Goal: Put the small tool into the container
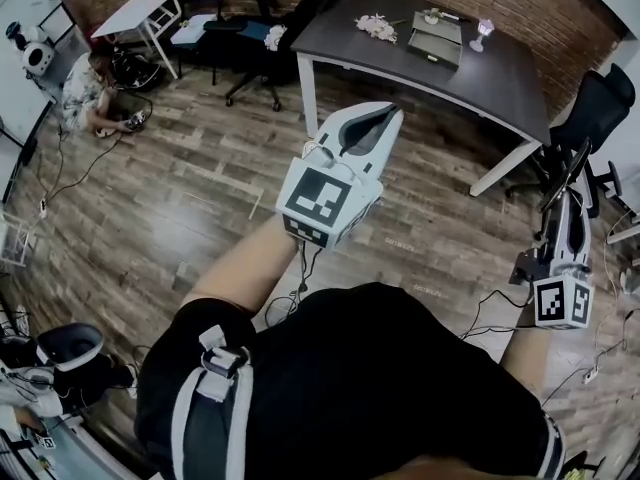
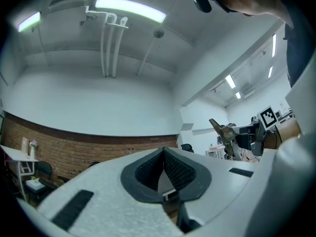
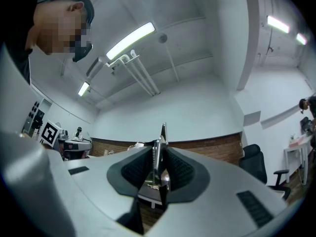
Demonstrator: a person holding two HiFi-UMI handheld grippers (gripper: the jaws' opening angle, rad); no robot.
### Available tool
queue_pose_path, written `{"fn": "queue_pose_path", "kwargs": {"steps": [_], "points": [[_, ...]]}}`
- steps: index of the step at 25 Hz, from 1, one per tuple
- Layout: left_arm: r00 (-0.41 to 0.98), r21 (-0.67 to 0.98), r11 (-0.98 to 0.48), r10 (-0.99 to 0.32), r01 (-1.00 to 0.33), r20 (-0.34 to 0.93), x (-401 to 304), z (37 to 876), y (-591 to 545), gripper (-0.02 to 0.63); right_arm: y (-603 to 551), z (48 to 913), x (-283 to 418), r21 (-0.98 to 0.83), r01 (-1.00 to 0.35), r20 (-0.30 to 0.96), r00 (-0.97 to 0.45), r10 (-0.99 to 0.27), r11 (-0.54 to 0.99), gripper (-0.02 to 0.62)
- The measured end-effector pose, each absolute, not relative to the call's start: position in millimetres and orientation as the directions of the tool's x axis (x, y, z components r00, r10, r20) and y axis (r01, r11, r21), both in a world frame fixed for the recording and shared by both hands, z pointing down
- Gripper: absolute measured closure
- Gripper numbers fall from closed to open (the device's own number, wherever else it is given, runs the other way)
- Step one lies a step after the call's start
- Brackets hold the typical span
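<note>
My right gripper (image 1: 570,203) is held at the right of the head view, pointing up, shut on a thin metal tool (image 1: 578,163) that sticks out past the fingertips. In the right gripper view the tool (image 3: 163,132) stands edge-on between the black pads of that gripper (image 3: 159,164). My left gripper (image 1: 385,116) is raised in the middle, its jaws together with nothing between them (image 2: 163,154). A grey box-like container (image 1: 436,40) lies far off on the dark table (image 1: 500,78). Both grippers are in the air over the wooden floor, well short of the table.
White flowers (image 1: 377,28) and a small glass object (image 1: 484,33) flank the container. Black office chairs stand at the right (image 1: 595,118) and behind the table (image 1: 250,38). A person (image 1: 90,93) sits on the floor at the far left near a white table (image 1: 145,13). Cables trail across the floor.
</note>
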State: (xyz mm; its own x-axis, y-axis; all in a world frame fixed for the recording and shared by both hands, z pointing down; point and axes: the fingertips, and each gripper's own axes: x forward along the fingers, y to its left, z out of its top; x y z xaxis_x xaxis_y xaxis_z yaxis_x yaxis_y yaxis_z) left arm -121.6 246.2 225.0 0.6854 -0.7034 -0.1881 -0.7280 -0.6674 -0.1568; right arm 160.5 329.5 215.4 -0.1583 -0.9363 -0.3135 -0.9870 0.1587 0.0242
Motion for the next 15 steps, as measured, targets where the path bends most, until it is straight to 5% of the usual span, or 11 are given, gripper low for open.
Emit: {"fn": "queue_pose_path", "kwargs": {"steps": [15], "points": [[0.698,-0.146,-0.683,-0.693,-0.716,-0.183,-124.3,234.1,243.4,0.597,328.1,222.8,157.6,0.015,-0.990,-0.302,-0.140,-0.943,0.142,0.508]]}}
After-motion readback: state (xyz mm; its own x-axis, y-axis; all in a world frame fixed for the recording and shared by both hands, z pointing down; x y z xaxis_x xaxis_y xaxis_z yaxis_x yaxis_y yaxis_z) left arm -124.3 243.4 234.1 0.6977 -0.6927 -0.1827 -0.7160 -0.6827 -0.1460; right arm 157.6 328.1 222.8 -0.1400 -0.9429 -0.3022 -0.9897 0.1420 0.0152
